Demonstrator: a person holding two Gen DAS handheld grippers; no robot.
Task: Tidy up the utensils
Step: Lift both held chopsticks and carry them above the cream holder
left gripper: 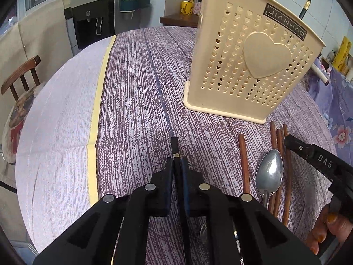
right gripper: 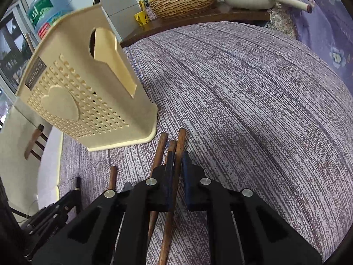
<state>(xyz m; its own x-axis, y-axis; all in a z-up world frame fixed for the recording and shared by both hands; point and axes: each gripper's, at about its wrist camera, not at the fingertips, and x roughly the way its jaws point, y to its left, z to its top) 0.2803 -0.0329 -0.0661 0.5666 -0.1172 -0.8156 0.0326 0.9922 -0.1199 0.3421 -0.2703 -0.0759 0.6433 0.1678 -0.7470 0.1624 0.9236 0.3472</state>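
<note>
Purple-streaked tablecloth underfoot of everything. Nearest, left gripper clamped tight on a black chopstick with a metal band; right gripper pinched on one brown chopstick, others lying just beside. Near those, a spoon. Beyond, upright beige utensil holder, heart-perforated. Farthest, a wooden chair.

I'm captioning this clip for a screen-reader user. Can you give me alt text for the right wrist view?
The right hand-held gripper is shut on a brown wooden chopstick, with more brown chopsticks lying beside it on a purple striped tablecloth. A cream perforated utensil holder with a raised heart stands just beyond, to the left.
</note>
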